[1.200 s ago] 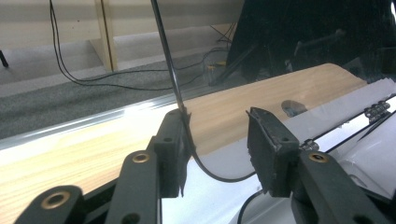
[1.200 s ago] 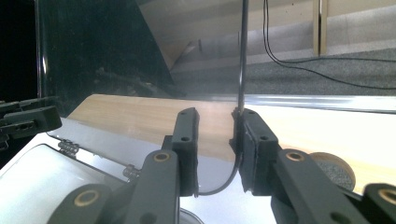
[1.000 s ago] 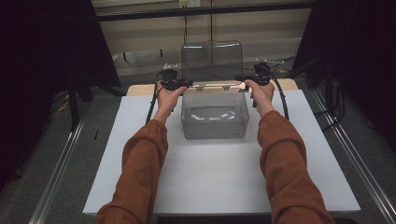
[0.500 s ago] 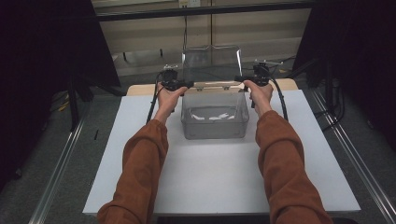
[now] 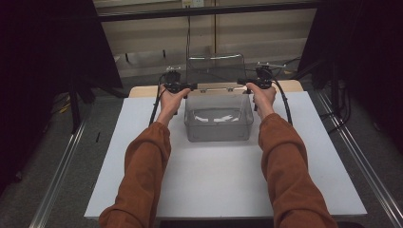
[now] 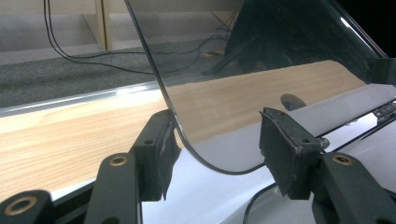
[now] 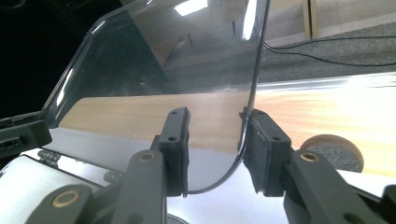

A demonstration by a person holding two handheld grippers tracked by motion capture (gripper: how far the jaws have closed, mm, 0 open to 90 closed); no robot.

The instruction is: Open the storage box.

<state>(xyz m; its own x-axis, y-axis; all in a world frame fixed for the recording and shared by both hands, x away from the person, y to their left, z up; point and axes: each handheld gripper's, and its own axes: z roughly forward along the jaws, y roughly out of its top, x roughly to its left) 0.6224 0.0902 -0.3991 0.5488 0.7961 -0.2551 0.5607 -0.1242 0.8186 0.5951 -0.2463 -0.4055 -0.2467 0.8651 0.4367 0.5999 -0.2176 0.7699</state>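
Two gripper jaw pairs flank clear lid (image 5: 215, 70), box (image 5: 218, 124) contents blurred

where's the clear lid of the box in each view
High view: the clear lid stands open at upper centre, behind the clear box, between the two grippers.
Left gripper view: lid fills the upper right, its rounded corner between the jaws.
Right gripper view: lid fills the upper left, its corner edge between the jaws.
Shared landmark: the wooden tabletop strip beyond the white board, seen through the lid.
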